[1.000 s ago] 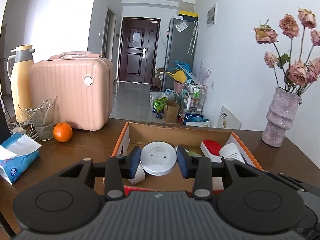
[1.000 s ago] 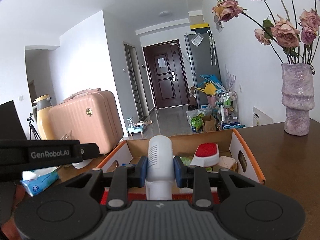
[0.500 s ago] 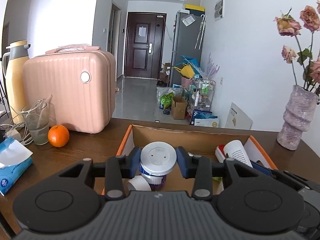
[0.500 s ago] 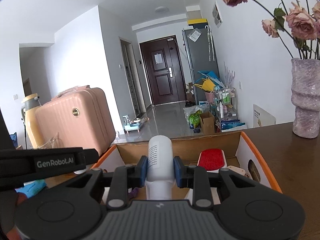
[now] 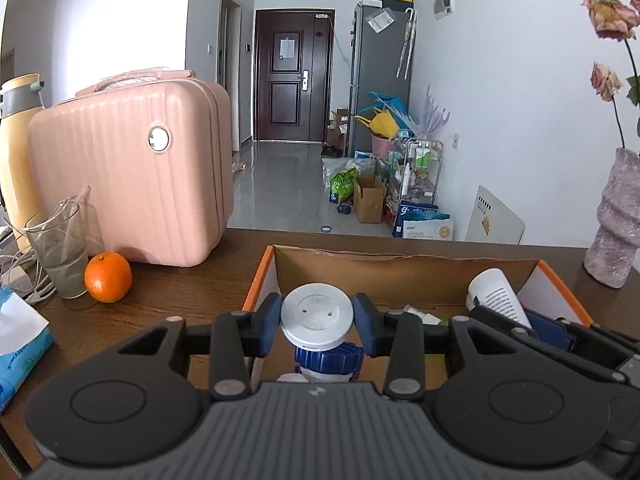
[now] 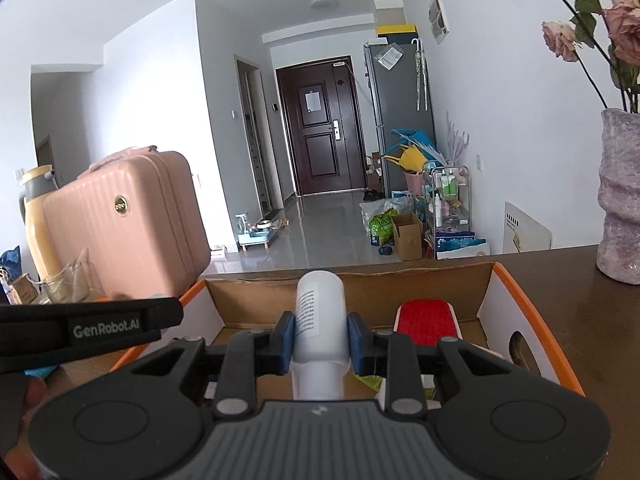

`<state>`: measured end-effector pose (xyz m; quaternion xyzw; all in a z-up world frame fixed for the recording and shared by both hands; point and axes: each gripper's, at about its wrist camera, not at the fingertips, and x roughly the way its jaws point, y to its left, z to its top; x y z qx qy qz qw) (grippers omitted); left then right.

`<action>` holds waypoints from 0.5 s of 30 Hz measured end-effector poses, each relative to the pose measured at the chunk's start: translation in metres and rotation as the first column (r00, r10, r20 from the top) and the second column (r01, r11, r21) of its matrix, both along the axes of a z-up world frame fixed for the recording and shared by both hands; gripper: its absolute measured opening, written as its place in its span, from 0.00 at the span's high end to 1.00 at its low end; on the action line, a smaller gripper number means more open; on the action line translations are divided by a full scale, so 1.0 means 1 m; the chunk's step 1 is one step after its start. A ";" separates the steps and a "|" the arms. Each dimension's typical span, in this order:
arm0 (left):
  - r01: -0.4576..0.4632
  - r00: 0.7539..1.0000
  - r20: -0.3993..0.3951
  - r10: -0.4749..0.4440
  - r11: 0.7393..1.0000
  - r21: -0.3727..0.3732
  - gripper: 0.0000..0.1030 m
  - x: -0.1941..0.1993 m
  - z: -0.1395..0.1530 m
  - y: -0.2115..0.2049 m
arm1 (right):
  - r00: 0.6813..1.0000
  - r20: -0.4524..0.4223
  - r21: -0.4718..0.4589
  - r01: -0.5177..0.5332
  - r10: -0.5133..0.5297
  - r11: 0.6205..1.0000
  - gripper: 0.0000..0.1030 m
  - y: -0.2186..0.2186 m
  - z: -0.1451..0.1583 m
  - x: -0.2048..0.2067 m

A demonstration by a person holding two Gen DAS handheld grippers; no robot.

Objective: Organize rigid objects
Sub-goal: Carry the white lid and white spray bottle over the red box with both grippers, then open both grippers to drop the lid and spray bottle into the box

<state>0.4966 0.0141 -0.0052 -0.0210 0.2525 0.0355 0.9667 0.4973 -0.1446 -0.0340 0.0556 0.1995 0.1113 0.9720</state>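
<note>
Left gripper (image 5: 317,318) clamped on the silver-lidded jar (image 5: 317,317), over the cardboard box (image 5: 400,270)'s left end. Right gripper (image 6: 320,338) clamped on the white bottle (image 6: 320,322), over the box middle. Both look rigid, light and smooth, so slip is likely; grip mid-body or at the lid rim. The box sits on a dark wood table (image 5: 192,280), with the pink suitcase (image 5: 128,176) to its left.

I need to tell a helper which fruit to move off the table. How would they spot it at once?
Start at the big pink suitcase standing on the dark wooden table. At its lower left corner stands a clear glass, and the orange sits right beside that glass. It is the only round, bright orange thing there.
</note>
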 end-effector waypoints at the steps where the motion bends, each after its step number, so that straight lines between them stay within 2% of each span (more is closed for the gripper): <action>1: 0.000 1.000 -0.002 0.000 1.000 0.006 0.61 0.002 -0.001 0.000 | 1.000 0.000 -0.003 -0.001 0.001 1.000 0.74 0.000 0.000 0.002; 15: 0.008 1.000 -0.025 -0.007 0.999 0.034 0.58 0.019 -0.012 0.003 | 0.999 -0.035 -0.064 -0.002 0.000 0.998 0.74 0.008 -0.009 0.018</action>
